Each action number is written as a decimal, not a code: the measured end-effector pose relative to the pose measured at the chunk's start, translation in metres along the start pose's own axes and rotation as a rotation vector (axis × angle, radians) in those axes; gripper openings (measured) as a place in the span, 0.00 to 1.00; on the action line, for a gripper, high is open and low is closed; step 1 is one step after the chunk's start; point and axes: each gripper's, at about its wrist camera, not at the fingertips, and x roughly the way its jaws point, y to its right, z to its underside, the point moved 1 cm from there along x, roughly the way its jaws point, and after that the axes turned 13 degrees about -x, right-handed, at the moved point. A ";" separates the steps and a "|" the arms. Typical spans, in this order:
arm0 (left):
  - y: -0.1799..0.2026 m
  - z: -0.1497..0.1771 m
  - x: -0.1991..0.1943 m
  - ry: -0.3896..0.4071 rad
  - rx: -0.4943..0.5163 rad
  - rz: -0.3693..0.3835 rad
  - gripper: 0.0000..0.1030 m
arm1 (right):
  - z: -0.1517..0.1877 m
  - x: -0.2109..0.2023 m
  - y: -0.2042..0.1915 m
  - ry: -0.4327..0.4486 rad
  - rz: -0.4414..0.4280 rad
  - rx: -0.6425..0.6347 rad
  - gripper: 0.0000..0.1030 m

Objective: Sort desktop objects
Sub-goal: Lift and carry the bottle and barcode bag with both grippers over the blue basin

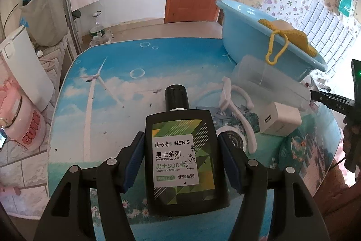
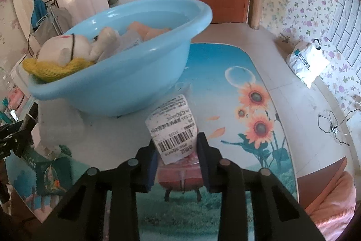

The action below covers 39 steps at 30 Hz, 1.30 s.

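My left gripper (image 1: 180, 157) is shut on a black men's lotion bottle (image 1: 182, 159) with a green label, held above the picture-printed table (image 1: 108, 87). My right gripper (image 2: 178, 157) is shut on a clear packet with a white barcode label (image 2: 173, 125) and pink contents. A light blue basin (image 2: 126, 73) stands on the table just beyond the right gripper; it holds a plush toy (image 2: 74, 49), a yellow mesh sponge (image 2: 54, 69) and several other items. The basin also shows in the left wrist view (image 1: 255, 37), at the back right.
A clear plastic box (image 1: 266, 80), a white charger (image 1: 279, 121) and a white plastic hook (image 1: 239, 105) lie on the table before the basin. A white appliance (image 1: 24, 69) stands left of the table. A white bag (image 2: 306, 62) lies on the floor at right.
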 end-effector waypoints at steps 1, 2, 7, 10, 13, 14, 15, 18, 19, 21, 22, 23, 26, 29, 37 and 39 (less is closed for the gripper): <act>0.000 0.001 -0.001 0.002 0.003 -0.003 0.63 | 0.001 -0.001 -0.001 -0.001 -0.003 -0.003 0.30; 0.000 0.002 -0.001 0.005 0.009 -0.007 0.63 | 0.002 -0.004 -0.003 -0.002 -0.004 -0.008 0.30; 0.003 0.008 -0.002 0.026 0.042 -0.032 0.63 | 0.007 -0.008 -0.004 -0.013 -0.009 -0.023 0.31; 0.002 0.009 -0.003 0.031 0.051 -0.026 0.63 | 0.006 -0.007 -0.005 -0.024 0.005 -0.028 0.35; 0.002 0.010 -0.003 0.036 0.068 -0.022 0.63 | 0.006 -0.005 -0.005 -0.030 0.009 -0.025 0.50; 0.002 0.010 -0.003 0.037 0.072 -0.022 0.62 | 0.005 -0.004 -0.005 -0.029 0.005 -0.026 0.52; 0.002 0.010 -0.004 0.040 0.074 -0.021 0.62 | 0.005 -0.005 -0.006 -0.027 0.003 -0.028 0.53; 0.001 0.011 -0.005 0.043 0.069 -0.016 0.62 | 0.005 -0.001 -0.008 -0.035 -0.005 -0.029 0.54; 0.001 0.010 -0.005 0.041 0.066 -0.016 0.62 | 0.005 0.002 -0.007 -0.042 -0.007 -0.027 0.53; 0.002 0.011 -0.004 0.037 0.067 -0.018 0.62 | 0.005 0.003 -0.005 -0.043 -0.004 -0.023 0.51; 0.002 0.011 -0.005 0.033 0.067 -0.016 0.62 | 0.005 0.003 -0.003 -0.041 -0.006 -0.020 0.36; 0.002 0.011 -0.005 0.032 0.065 -0.015 0.62 | 0.005 0.002 -0.002 -0.041 -0.001 -0.018 0.34; 0.003 0.011 -0.008 0.032 0.057 -0.003 0.61 | 0.005 -0.002 0.003 -0.028 -0.016 0.003 0.29; 0.005 0.010 -0.014 0.044 0.053 0.006 0.61 | 0.005 -0.008 0.006 -0.015 -0.018 0.010 0.28; 0.021 0.000 -0.035 0.106 0.063 0.040 0.60 | -0.002 -0.031 0.013 0.056 -0.005 0.025 0.26; 0.024 -0.003 -0.040 0.121 0.060 0.046 0.60 | -0.005 -0.037 0.017 0.076 -0.003 0.035 0.26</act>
